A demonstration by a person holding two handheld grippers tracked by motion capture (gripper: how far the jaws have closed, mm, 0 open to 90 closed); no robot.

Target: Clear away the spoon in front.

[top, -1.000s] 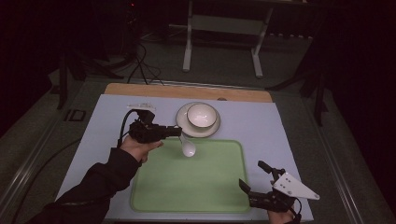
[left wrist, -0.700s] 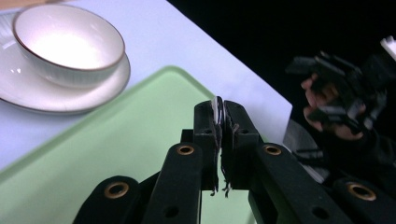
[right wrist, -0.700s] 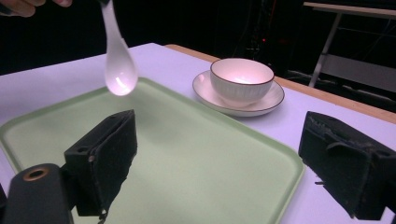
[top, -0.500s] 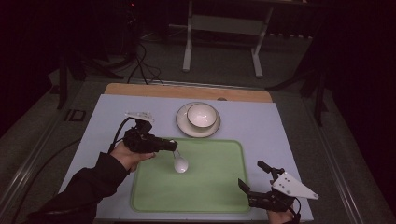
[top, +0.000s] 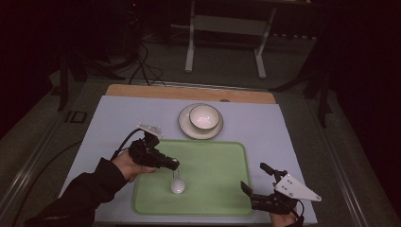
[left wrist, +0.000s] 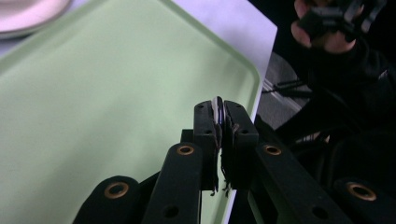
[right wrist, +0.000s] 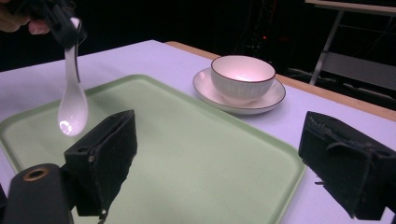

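My left gripper point(top: 174, 165) is shut on the handle of a white ceramic spoon point(top: 178, 185). The spoon point(right wrist: 72, 112) hangs bowl-end down, low over the left part of the green tray point(top: 217, 179). I cannot tell whether it touches the tray. In the left gripper view the handle's tip point(left wrist: 217, 108) is pinched between the closed jaws above the tray point(left wrist: 93, 93). My right gripper point(top: 255, 177) stands open at the tray's near right corner, its pads point(right wrist: 107, 158) wide apart with nothing between them.
A white bowl point(top: 204, 117) sits on a saucer point(top: 186, 127) just beyond the tray's far edge, on the pale lilac mat point(top: 118, 118). A wooden strip point(top: 142, 91) runs along the table's far side. Beyond it stand dark cables and a metal frame.
My left gripper has carried the spoon from beside the bowl toward me and down, over the tray's near left part. The right gripper has not moved.
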